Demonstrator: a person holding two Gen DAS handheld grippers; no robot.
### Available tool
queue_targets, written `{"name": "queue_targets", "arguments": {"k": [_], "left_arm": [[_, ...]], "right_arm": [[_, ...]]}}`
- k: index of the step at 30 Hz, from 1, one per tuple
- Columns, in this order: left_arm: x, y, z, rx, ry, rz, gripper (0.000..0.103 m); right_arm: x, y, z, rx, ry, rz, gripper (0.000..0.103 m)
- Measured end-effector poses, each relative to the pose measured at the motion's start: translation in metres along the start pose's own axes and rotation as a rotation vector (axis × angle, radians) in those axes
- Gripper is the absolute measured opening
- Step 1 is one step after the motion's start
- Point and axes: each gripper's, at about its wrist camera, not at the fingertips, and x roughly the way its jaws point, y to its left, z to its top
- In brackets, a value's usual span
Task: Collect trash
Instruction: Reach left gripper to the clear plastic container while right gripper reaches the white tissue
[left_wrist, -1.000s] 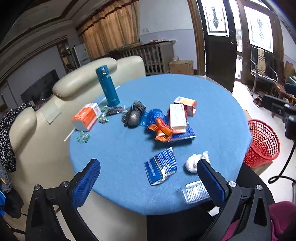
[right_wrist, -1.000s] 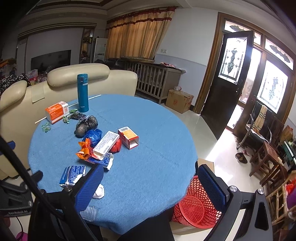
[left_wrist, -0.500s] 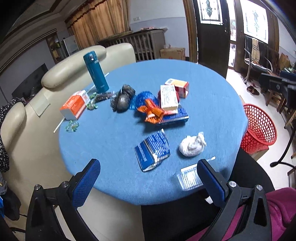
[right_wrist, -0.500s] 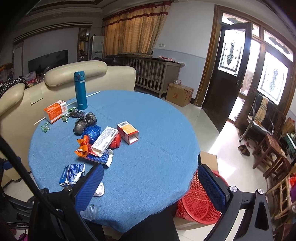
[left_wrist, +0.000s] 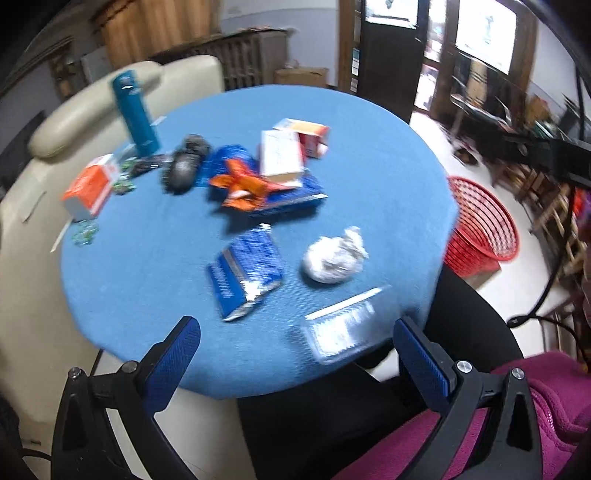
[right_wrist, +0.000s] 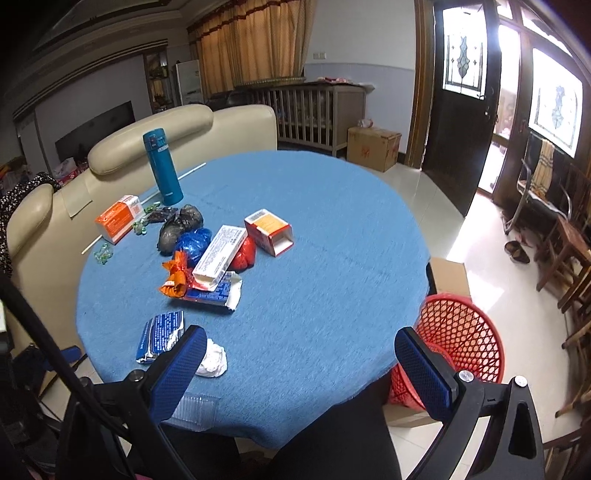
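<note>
Your round blue table (right_wrist: 332, 258) fills both views, with the red mesh basket (right_wrist: 465, 332) on the floor just beside its edge. The litter spreads across the cloth: a heap of boxes and wrappers (right_wrist: 218, 258) near the middle, then a blue foil packet (left_wrist: 247, 269), a white crumpled wad (left_wrist: 334, 258) and a clear plastic tray (left_wrist: 343, 328) at the near rim. Your left gripper (left_wrist: 295, 350) and right gripper (right_wrist: 299, 363) hover over that near edge, jaws spread wide, holding nothing.

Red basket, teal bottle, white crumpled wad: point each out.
red basket (right_wrist: 461, 339): right wrist view, on its mesh wall.
teal bottle (right_wrist: 164, 173): right wrist view, mid-body.
white crumpled wad (left_wrist: 334, 256): left wrist view, centre of the bundle.
</note>
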Motion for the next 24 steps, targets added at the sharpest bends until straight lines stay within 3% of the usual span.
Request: {"name": "queue_targets", "arguments": {"k": [7,15,22,24], "left_arm": [[0.016,-0.012,0.003,0.074,0.021,-0.019,0.103],[0.026,-0.024,0.005,0.305,-0.032,-0.089,0.103],[0.032,-0.021,0.015,0.416,-0.08,-0.217,0.103],[0.036,-0.022,0.012,0.431,-0.088,-0.22,0.103]], "right_arm": [[0.007,-0.006,-0.002,0.024,0.02,-0.002,0.103],[0.018,-0.01,-0.004,0.048,0.065,0.03,0.103],[0.038,-0.02,-0.01,0.116,0.145,0.081,0.103],[0.043,-0.023,-0.012,0.135,0.165,0.09,0.102]]}}
